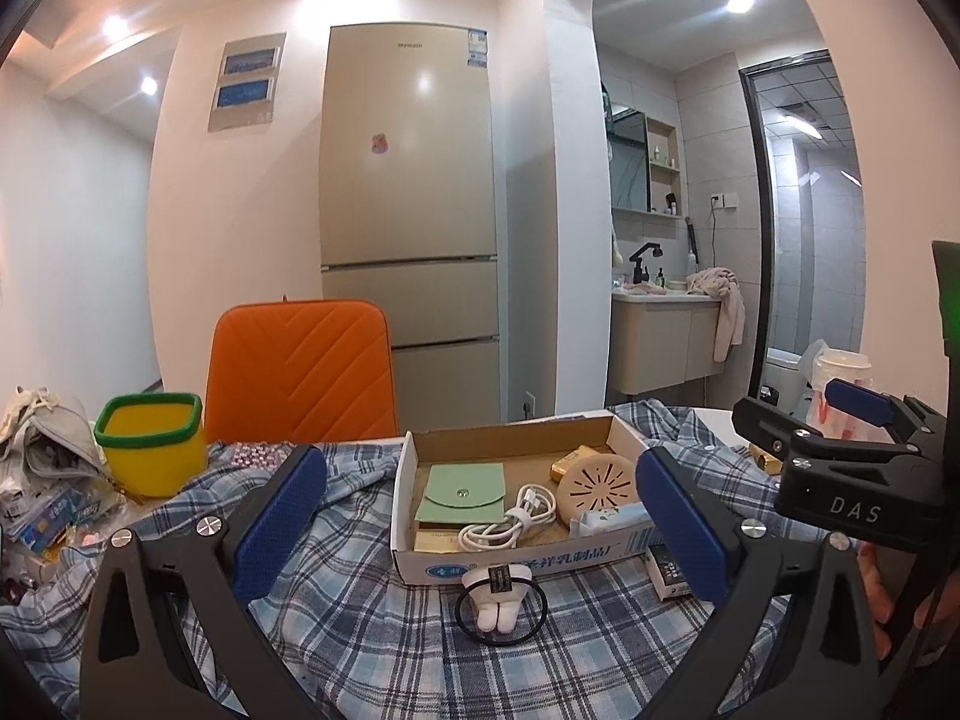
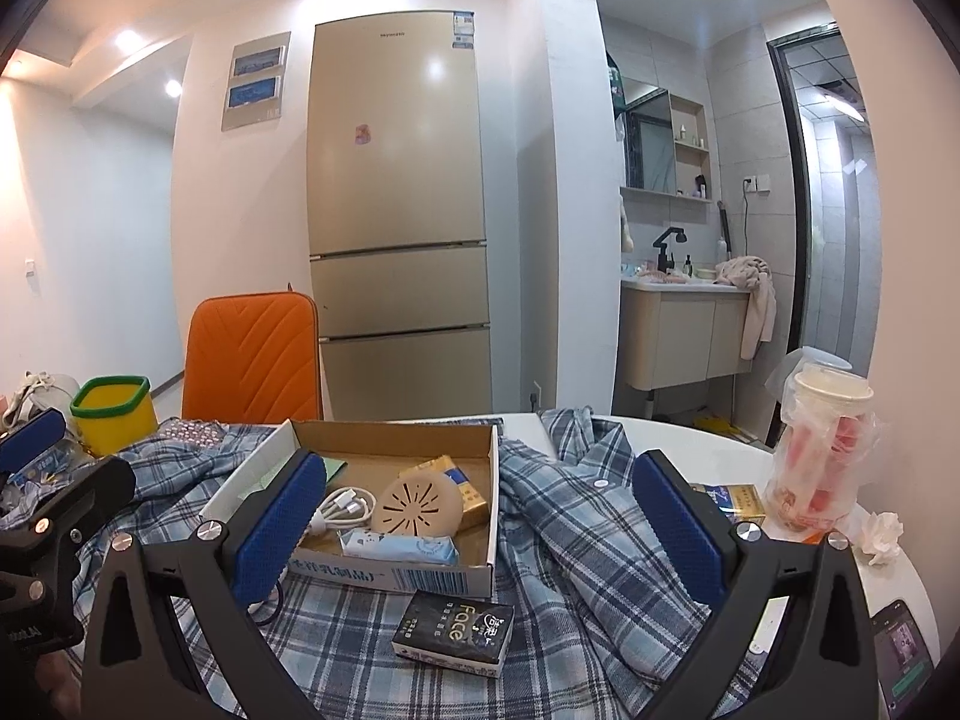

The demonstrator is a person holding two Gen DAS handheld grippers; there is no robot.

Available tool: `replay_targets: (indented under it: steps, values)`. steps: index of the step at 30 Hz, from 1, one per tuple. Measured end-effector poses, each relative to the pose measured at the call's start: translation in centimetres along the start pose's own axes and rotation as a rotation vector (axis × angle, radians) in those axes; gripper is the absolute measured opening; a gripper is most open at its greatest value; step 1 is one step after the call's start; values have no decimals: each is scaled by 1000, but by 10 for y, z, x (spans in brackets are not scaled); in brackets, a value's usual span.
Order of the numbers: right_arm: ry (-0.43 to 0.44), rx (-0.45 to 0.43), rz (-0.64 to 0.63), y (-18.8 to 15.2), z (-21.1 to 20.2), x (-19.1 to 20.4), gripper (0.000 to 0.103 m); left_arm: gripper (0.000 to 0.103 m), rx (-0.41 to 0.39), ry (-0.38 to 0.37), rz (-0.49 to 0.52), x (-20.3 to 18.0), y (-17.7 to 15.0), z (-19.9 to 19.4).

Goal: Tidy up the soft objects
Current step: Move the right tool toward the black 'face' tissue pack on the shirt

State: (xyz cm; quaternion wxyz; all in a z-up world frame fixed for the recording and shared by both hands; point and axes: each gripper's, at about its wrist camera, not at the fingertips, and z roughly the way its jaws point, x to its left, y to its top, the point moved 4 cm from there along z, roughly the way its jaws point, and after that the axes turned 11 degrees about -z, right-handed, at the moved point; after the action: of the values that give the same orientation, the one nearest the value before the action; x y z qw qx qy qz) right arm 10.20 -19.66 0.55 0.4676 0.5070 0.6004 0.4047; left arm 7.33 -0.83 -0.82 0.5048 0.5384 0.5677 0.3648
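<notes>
A blue plaid shirt (image 1: 336, 588) lies spread over the table; it also shows in the right wrist view (image 2: 576, 516). On it stands an open cardboard box (image 1: 516, 558) holding a green pouch (image 1: 465, 492), a white cable (image 1: 510, 519), a round beige disc (image 1: 597, 483) and a blue tissue pack (image 2: 399, 546). A white plush toy with a black hair tie (image 1: 498, 597) lies in front of the box. My left gripper (image 1: 480, 522) is open and empty above the shirt. My right gripper (image 2: 474, 528) is open and empty, with the box (image 2: 420, 576) between its fingers.
A black tissue pack (image 2: 456, 630) lies on the shirt by the box. A yellow bin with a green rim (image 1: 150, 444) stands at the left, beside clutter (image 1: 42, 480). A plastic cup (image 2: 822, 450), a crumpled tissue (image 2: 879, 534) and a phone (image 2: 906, 654) sit at the right. An orange chair (image 1: 300, 369) stands behind the table.
</notes>
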Motion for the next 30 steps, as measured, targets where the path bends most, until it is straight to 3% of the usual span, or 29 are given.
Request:
replay_targets:
  steps: [5,10,15,22,24,30]
  values:
    - [16,75,-7,-5,15,4,103,103,22,3,-14,3,-1,4]
    - [59,261,14,-22,43,4,103,103,37,8,-19,5,-2,6]
    - [193,388,87,-40,62,7,103,103,41,11,-16,5,-3,6]
    - [206,512,51,-59,81,19,103,103,46,16,-16,6,-3,7]
    - [215,542,54,-64,86,20,98,103,52,19,-13,6,-3,7]
    - [230,590,40,-72,94,24,94,103,89,34,-19,9,-5,15]
